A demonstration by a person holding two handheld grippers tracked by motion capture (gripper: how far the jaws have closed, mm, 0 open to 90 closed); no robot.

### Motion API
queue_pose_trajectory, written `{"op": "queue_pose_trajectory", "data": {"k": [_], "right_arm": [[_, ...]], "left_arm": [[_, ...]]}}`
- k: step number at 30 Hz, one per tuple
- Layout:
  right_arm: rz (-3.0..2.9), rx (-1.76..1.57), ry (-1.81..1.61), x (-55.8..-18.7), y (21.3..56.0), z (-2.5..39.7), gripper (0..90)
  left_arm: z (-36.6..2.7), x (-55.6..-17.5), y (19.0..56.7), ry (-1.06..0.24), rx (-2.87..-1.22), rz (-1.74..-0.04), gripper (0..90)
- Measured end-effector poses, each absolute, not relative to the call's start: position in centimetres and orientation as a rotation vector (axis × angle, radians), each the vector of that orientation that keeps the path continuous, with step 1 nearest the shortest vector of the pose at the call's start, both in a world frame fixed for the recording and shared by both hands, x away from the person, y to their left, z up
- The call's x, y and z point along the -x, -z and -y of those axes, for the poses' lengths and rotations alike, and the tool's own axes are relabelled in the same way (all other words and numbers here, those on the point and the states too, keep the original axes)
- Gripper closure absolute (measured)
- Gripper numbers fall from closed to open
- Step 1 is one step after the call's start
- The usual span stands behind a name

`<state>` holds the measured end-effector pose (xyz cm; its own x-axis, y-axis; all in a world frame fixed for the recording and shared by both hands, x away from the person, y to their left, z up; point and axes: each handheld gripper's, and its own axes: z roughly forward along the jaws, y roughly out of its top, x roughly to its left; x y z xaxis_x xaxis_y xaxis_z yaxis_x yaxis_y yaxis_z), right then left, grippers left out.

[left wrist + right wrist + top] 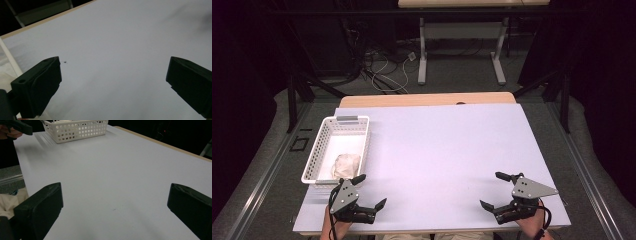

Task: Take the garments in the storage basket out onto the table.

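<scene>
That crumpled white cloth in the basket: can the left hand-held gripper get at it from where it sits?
Probably yes. The left hand-held gripper is open beside the basket's near end, the white cloth lies uncovered at that end, and only the low basket wall stands between them.

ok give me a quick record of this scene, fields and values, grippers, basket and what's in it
surface: white table top
basket: white perforated basket, near the left edge of the table
basket contents: crumpled white cloth at the end nearest the person
left gripper: open, holding nothing, just in front of the basket
right gripper: open, holding nothing, at the near right of the table
contact: neither gripper touches the basket or the cloth
</scene>
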<state>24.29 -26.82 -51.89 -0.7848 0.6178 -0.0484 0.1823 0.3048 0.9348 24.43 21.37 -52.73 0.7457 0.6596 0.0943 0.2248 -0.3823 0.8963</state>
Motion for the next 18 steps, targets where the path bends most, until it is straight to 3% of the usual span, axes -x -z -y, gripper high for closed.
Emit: {"op": "queue_pose_trajectory", "data": {"k": [18], "right_arm": [[-2.176, -0.723, -1.47, -24.3, 52.0, 26.8, 0.0]], "left_arm": [[-21.7, -25.6, 51.6, -0.535, -1.966, -0.688, 0.1]]}}
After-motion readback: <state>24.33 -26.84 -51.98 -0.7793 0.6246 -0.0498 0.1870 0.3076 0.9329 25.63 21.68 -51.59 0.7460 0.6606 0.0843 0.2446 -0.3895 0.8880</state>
